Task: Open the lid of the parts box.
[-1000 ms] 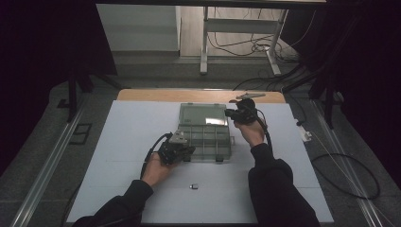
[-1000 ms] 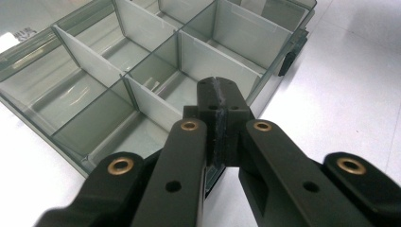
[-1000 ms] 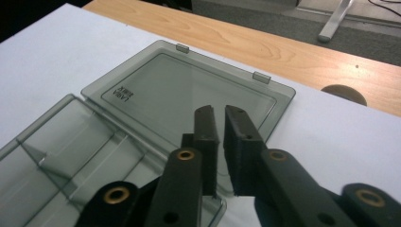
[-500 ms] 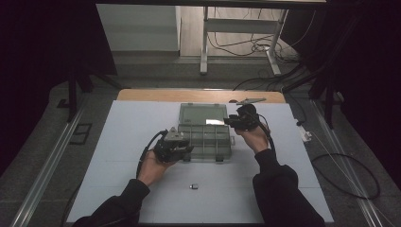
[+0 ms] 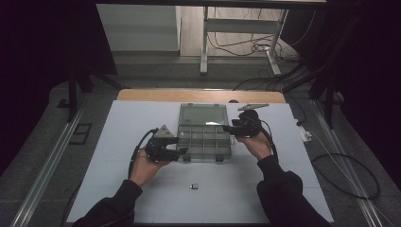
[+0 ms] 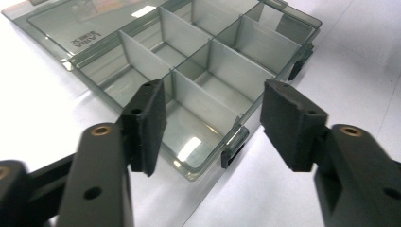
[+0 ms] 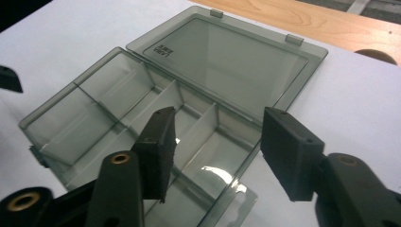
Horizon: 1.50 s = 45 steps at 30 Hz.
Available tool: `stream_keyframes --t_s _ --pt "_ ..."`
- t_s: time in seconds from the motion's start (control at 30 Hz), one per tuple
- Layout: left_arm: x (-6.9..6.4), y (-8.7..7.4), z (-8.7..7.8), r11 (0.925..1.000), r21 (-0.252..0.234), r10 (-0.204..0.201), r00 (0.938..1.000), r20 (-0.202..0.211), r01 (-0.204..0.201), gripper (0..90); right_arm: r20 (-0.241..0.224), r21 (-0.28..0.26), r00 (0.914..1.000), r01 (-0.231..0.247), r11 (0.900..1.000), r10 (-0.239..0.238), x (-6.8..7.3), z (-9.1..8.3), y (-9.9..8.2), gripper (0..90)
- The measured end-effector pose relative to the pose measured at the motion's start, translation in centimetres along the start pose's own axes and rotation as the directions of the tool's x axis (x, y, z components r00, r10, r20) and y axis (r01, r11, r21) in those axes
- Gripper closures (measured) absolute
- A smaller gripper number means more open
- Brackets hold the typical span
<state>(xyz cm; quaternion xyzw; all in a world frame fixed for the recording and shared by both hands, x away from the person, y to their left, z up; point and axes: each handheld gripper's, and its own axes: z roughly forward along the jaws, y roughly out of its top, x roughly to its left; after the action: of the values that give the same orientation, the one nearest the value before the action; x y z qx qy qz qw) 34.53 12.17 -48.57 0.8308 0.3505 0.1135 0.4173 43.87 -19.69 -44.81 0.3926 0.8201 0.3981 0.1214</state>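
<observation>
The left claw (image 5: 182, 152) is hovering at the near left corner of the clear compartment box (image 5: 204, 139), its jaws having just been opening and now standing about half apart with nothing between them. In the left gripper view the box's corner and one of its dark front latches (image 6: 232, 150) are lying just ahead of and below the jaws, untouched.

The right claw (image 5: 227, 127) is hovering at the box's right edge, jaws likewise just opened to about halfway and gripping nothing. In the right gripper view they are looking down over the box's right end.

The box is lying open in the middle of the white table (image 5: 118, 142), its lid (image 5: 202, 115) folded flat away from the person, its long axis running left to right between the two claws. A small dark part (image 5: 194, 186) is lying on the table nearer the person, closer to the left hand (image 5: 144, 168).
</observation>
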Motion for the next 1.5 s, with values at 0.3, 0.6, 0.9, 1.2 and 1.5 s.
stream_keyframes --t_s 0.3,0.6,0.9,1.2,1.5 --pt "1.0 -0.6 -1.1 0.9986 -0.034 -0.042 0.9991 -0.007 0.042 27.8 -0.004 0.006 0.9999 0.014 0.9999 -0.014 1.1 -1.1 -1.1 32.7" --pt "0.9 -0.9 -1.6 0.9994 -0.01 -0.032 0.9994 -0.012 0.032 17.9 -0.015 0.016 0.9996 0.024 0.9996 -0.024 1.8 -1.9 -2.1 26.1" --pt "1.3 -1.3 -2.7 0.9947 0.007 -0.102 0.9944 -0.025 0.103 10.5 -0.035 0.03 0.9988 0.035 0.999 -0.034 2.5 -3.0 -3.4 21.8" --pt "1.3 -1.8 -3.7 0.9931 -0.017 -0.116 0.9932 -0.003 0.116 7.4 -0.056 0.023 0.998 0.032 0.9992 -0.03 3.0 -4.2 -4.4 17.2" --pt "1.2 -2.5 -4.7 0.9929 -0.044 -0.111 0.9938 -0.007 0.11 4.9 -0.081 0.037 0.9961 0.038 0.9986 -0.035 3.5 -5.2 -5.5 11.2"
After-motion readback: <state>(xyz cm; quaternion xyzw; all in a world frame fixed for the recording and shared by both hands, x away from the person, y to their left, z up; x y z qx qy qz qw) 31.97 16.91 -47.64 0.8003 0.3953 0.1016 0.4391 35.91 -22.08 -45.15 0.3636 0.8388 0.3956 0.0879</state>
